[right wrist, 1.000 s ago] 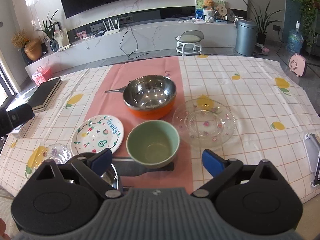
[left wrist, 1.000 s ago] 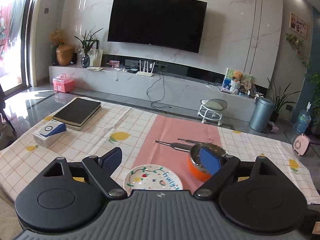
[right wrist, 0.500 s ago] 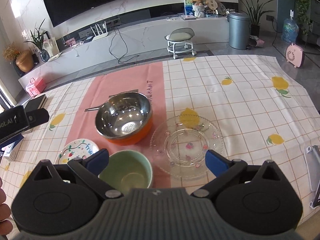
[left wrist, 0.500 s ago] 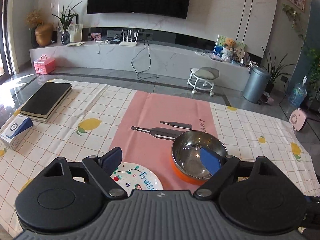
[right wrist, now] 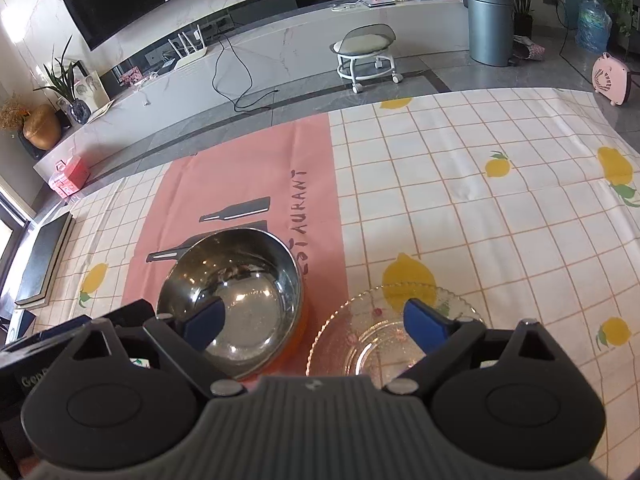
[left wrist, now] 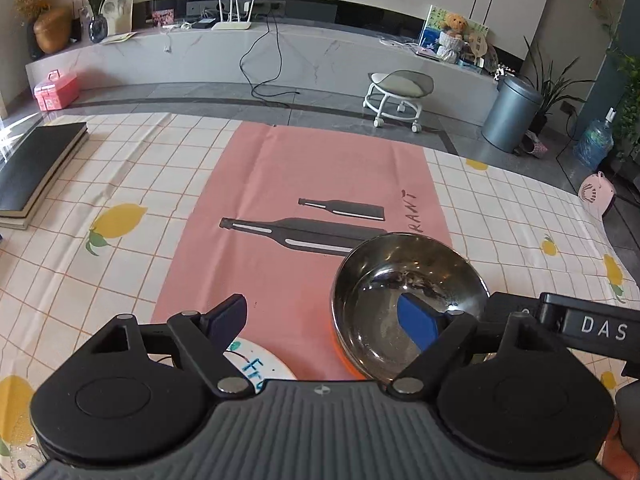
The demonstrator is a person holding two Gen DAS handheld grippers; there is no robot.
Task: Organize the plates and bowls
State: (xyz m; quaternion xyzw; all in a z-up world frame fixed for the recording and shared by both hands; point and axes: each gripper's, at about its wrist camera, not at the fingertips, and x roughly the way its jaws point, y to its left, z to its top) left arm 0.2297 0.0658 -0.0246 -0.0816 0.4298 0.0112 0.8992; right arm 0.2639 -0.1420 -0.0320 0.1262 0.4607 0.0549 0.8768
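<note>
A steel bowl with an orange outside sits on the pink runner. My left gripper is open and empty; its right finger hangs over the bowl, its left over a white painted plate. My right gripper is open and empty, left finger over the steel bowl, right finger over a clear glass plate. The right gripper's body shows at the right of the left wrist view. The green bowl is hidden.
A checked lemon tablecloth covers the table. A black book lies at the far left edge. Beyond the table are a stool, a bin and a TV bench.
Both grippers have moved forward and tilted down over the table. The steel bowl now looms closer in both views; the green bowl and most of the painted plate have dropped out of sight.
</note>
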